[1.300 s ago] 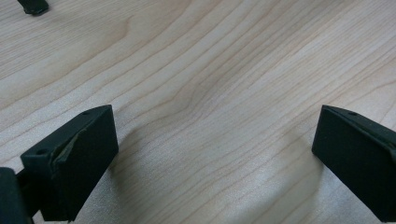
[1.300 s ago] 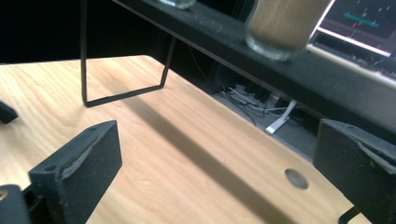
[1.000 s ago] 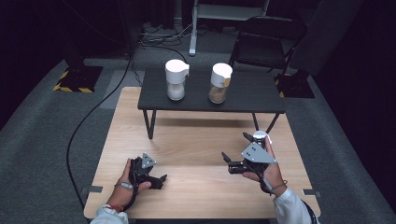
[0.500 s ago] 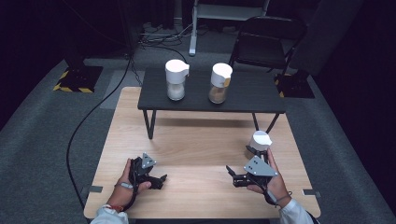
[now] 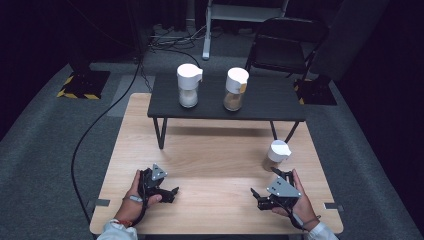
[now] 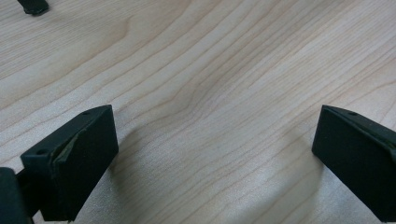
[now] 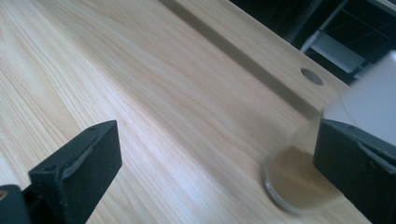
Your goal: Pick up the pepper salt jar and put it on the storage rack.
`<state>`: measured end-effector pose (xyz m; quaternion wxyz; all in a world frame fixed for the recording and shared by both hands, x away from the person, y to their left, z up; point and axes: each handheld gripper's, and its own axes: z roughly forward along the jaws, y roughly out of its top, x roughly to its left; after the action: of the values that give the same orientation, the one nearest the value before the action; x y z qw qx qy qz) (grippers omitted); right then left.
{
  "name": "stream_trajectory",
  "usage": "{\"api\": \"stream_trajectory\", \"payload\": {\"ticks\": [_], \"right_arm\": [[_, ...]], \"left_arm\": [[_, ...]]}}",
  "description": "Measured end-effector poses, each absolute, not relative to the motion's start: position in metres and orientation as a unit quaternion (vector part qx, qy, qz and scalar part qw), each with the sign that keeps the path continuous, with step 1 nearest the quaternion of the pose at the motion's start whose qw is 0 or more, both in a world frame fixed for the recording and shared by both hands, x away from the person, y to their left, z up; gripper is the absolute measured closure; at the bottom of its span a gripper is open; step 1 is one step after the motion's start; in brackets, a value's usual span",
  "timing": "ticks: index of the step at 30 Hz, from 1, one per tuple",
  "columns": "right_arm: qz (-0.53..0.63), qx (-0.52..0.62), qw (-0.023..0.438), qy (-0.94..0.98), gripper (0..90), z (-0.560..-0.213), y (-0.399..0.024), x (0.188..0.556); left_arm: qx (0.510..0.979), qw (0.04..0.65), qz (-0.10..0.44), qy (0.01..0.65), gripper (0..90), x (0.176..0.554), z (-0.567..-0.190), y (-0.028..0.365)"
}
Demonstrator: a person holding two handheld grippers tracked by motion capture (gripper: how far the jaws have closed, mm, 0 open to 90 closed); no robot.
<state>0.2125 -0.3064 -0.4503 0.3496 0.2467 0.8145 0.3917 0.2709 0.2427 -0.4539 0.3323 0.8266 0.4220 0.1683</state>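
Observation:
A small glass jar (image 5: 276,155) with a white lid and brown contents stands on the wooden table (image 5: 215,155) at the right. My right gripper (image 5: 258,196) rests near the front edge just below it, open and empty. In the right gripper view (image 7: 215,154) the jar's base (image 7: 296,182) sits beside the right jaw, not between the jaws. My left gripper (image 5: 171,192) lies at the front left, open; its view (image 6: 212,158) has bare wood between the jaws.
A low black table (image 5: 270,100) stands on the far part of the wooden table. It carries a white-lidded jar of white contents (image 5: 189,86) and a white-lidded jar of brown contents (image 5: 236,90). A black chair (image 5: 287,40) stands behind, and a cable (image 5: 95,130) runs along the floor at left.
My right gripper has drawn back toward the near edge and lower, away from the small jar, which stays standing on the table. The left gripper has not moved.

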Motion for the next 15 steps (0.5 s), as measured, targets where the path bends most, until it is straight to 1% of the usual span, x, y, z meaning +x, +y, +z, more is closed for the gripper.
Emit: {"api": "stream_trajectory", "payload": {"ticks": [15], "right_arm": [[0.354, 0.293, 0.333, 0.823, 1.1, -0.463, -0.333, 0.209]], "left_arm": [[0.826, 0.332, 0.168, 0.422, 0.1, 0.271, -0.454, 0.243]]}}
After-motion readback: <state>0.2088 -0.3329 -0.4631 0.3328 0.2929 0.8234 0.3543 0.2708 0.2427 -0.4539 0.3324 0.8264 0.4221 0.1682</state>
